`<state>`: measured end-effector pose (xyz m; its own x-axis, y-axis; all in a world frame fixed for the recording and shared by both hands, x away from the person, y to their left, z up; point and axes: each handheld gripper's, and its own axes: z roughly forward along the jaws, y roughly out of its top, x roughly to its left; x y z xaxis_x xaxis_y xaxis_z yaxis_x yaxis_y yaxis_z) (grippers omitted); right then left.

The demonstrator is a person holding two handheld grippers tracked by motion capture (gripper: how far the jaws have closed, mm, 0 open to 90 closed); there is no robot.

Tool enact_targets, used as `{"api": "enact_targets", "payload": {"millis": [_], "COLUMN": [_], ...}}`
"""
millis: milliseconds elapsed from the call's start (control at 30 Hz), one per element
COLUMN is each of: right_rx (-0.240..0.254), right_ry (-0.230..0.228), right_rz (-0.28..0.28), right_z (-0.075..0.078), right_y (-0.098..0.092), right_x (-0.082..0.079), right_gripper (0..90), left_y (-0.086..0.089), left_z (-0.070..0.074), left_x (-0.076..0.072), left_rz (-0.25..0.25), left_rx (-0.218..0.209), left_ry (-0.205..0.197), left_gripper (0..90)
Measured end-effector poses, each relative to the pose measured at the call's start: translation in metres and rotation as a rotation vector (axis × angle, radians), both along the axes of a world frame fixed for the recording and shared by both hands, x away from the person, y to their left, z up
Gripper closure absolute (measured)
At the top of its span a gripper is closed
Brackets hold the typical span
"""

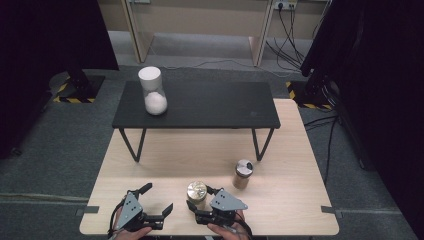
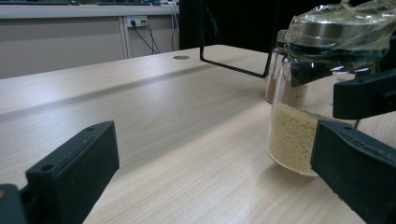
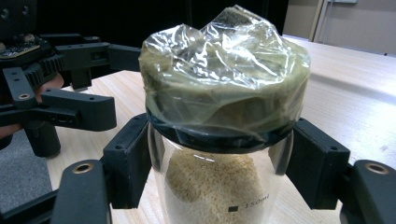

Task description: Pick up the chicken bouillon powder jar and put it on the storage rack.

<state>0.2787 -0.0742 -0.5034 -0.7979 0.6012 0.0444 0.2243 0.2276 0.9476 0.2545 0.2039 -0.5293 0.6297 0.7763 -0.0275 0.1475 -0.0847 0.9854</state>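
The right tool grips a clear glass jar of pale yellow grains just under its lid, which is wrapped in crinkled plastic film. The jar stands near the front edge of the light wooden tabletop, between the two hands. The left tool stands wide open and empty just beside it.

The glass looks smooth and the jaws sit high on the neck, so I judge the jar could slip or swing if it is lifted fast. The loose film could also let the left tool slide when it takes the lid, and a twist may then turn the whole jar.

A second small jar with a silver lid stands well apart to the right. Farther back a low black bench straddles the tabletop, carrying a white-capped glass container of white powder. Grey carpet, cables and dark screens surround it.
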Motion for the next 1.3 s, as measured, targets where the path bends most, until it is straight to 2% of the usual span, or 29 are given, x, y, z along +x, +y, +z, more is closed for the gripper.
{"api": "enact_targets", "payload": {"millis": [500,833,1300], "right_rx": [0.012,0.019,0.021], "right_ry": [-0.018,-0.012,-0.024], "right_rz": [-0.015,-0.021,-0.017], "right_z": [0.018,0.028,0.059], "right_y": [-0.007,-0.010,-0.014], "right_x": [0.003,0.005,0.016], "right_gripper": [30.8,30.8,30.8], "left_y": [0.000,0.000,0.000], "left_z": [0.000,-0.001,-0.001], "left_x": [0.001,0.001,0.001], "left_rz": [0.005,0.006,0.004], "left_rx": [-0.001,0.001,0.001], "left_ry": [0.001,0.002,0.002], "left_gripper": [0.7,0.7,1.0]}}
